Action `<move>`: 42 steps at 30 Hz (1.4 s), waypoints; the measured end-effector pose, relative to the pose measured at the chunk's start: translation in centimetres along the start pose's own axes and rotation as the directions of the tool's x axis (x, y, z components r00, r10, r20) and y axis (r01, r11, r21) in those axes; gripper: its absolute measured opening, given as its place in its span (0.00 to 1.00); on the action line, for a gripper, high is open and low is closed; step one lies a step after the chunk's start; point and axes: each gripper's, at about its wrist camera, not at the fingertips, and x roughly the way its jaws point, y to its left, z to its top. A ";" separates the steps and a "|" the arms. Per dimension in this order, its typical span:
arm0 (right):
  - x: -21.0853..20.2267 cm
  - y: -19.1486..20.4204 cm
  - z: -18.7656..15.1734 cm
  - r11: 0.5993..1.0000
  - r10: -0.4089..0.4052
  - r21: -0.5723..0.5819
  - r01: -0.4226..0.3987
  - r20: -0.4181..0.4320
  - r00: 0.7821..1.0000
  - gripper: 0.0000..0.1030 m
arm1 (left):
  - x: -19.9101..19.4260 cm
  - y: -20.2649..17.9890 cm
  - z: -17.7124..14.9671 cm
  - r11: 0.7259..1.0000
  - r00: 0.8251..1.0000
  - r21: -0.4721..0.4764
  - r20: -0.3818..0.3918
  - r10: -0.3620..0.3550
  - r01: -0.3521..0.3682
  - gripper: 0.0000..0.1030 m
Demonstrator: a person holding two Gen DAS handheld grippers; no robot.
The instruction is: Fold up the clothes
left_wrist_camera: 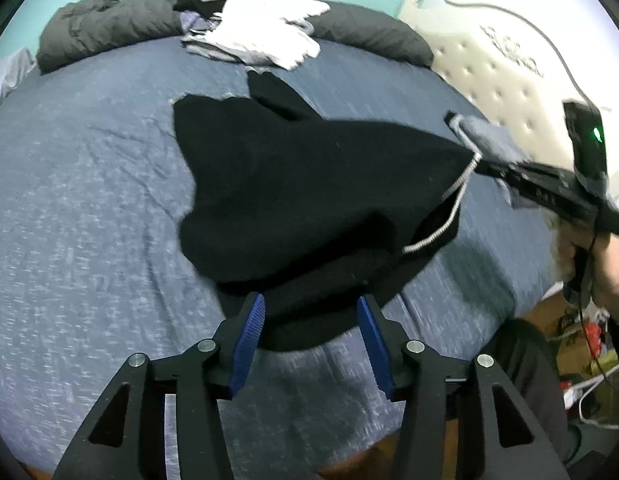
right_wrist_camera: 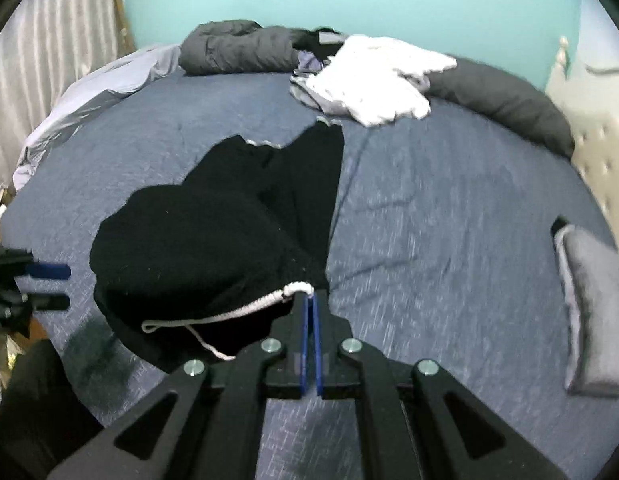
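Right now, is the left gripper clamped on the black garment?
No: in the left wrist view the left gripper has its jaws spread wide, with the black garment lying between and beyond them, ungripped.

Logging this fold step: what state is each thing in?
Black garment: partly lifted off the bed at its waistband, legs lying flat.
Drawstring: dangling loose.
Right gripper: shut on the waistband.
Left gripper: open, holding nothing.
White clothes: heaped, unfolded.
Grey item: folded.

Left gripper (left_wrist_camera: 311, 320) jaws spread wide; right gripper (right_wrist_camera: 309, 300) jaws pressed together (hand (left_wrist_camera: 601, 268) gripping handle).
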 end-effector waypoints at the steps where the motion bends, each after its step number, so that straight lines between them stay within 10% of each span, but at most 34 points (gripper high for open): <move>1: 0.2 -0.1 -0.1 1.000 0.008 0.006 -0.008 -0.004 1.000 0.02 | 0.5 -0.4 -0.3 1.000 1.000 0.009 -0.013 -0.005 0.006 0.51; 25: 2.7 -0.6 -0.9 0.992 0.101 0.076 -0.099 -0.032 0.994 0.07 | 8.0 -1.9 3.2 0.998 1.000 0.066 -0.024 -0.007 0.008 0.57; 33: 4.5 -1.3 -1.6 0.984 0.106 0.149 -0.095 -0.068 0.992 0.24 | 6.4 -0.6 4.4 0.997 1.000 0.082 -0.008 -0.004 0.004 0.10; 42: 5.2 -0.7 -1.9 0.977 0.167 0.148 -0.154 -0.078 0.983 0.32 | 3.8 0.9 6.1 0.996 0.999 0.079 0.032 -0.032 0.029 0.03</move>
